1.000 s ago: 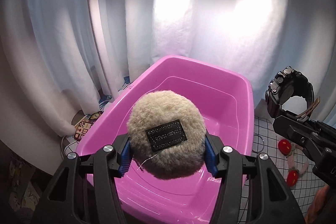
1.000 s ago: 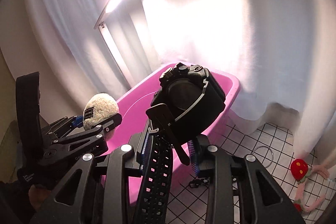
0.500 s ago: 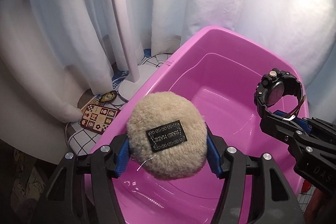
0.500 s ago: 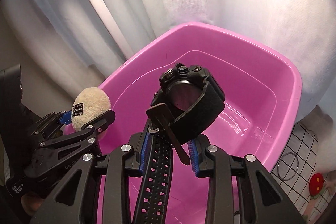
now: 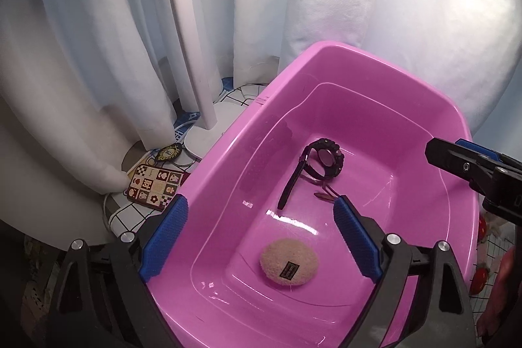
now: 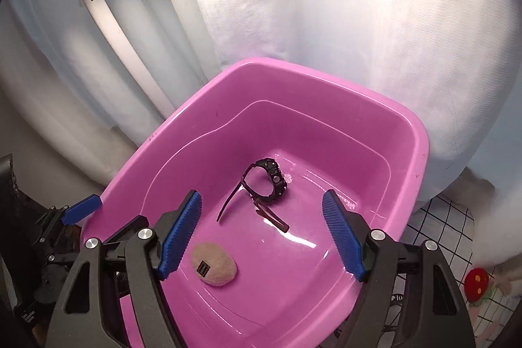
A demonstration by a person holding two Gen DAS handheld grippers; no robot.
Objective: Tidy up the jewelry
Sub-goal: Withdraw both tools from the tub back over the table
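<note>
A pink plastic tub (image 5: 336, 54) (image 6: 293, 70) stands below both grippers. A black wristwatch (image 5: 321, 163) (image 6: 269, 180) lies on the tub's floor toward the far side, strap trailing to the near left. A round beige fluffy puff with a black label (image 5: 288, 261) (image 6: 213, 264) lies on the floor nearer me. My left gripper (image 5: 259, 237) is open and empty above the tub's near end. My right gripper (image 6: 261, 237) is open and empty above the tub; it also shows in the left wrist view (image 5: 469, 165).
White curtains hang behind the tub. A white lamp pole and base (image 5: 202, 119) stand left of it, with a patterned card (image 5: 153, 186) and a small badge (image 5: 168, 152) on the gridded floor. Red soft toys (image 6: 476, 281) lie on the floor at right.
Both grippers opened. The puff dropped from the left gripper and the watch from the right gripper; both now lie on the tub's floor.
</note>
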